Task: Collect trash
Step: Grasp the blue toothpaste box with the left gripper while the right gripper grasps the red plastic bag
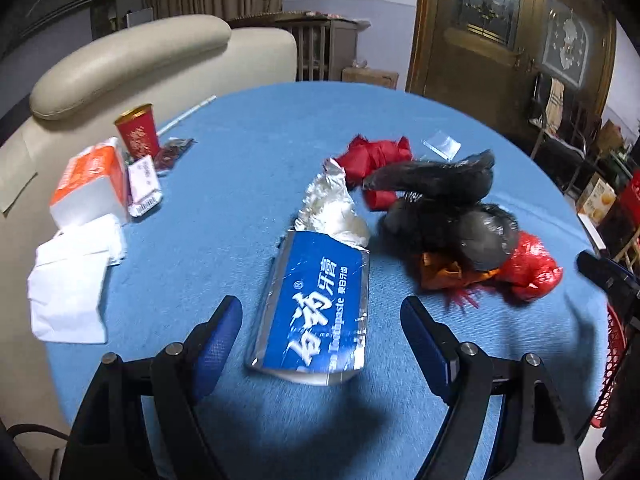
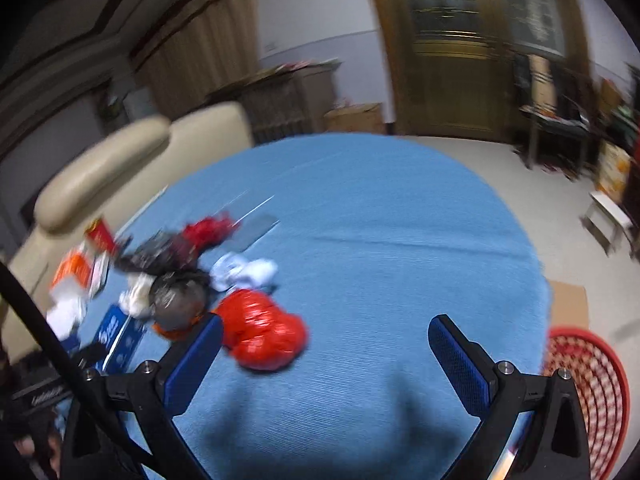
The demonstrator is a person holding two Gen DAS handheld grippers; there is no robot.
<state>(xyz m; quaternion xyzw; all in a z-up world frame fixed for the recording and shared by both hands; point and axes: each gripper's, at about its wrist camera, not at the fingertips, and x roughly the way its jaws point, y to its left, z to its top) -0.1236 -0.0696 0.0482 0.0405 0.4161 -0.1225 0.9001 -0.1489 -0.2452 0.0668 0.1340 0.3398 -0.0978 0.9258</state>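
Note:
A flattened blue toothpaste box [image 1: 316,304] lies on the blue tablecloth [image 1: 248,168], its near end between the fingers of my open left gripper [image 1: 322,312]. Crumpled white paper [image 1: 334,208] lies behind it. To the right sit black plastic bags [image 1: 448,204], red wrappers [image 1: 376,156], an orange scrap [image 1: 444,272] and a red plastic bag [image 1: 530,268]. My right gripper [image 2: 326,338] is open and empty above the cloth; the red bag [image 2: 262,332] lies just beside its left finger. The box also shows at the left of the right wrist view [image 2: 120,332].
At the left stand a red paper cup [image 1: 138,134], an orange-and-white tissue pack [image 1: 92,184], a small packet [image 1: 144,186] and white napkins [image 1: 76,280]. A clear packet [image 1: 442,145] lies further back. A beige sofa [image 1: 120,68] borders the table. A red basket [image 2: 592,392] sits off the right edge.

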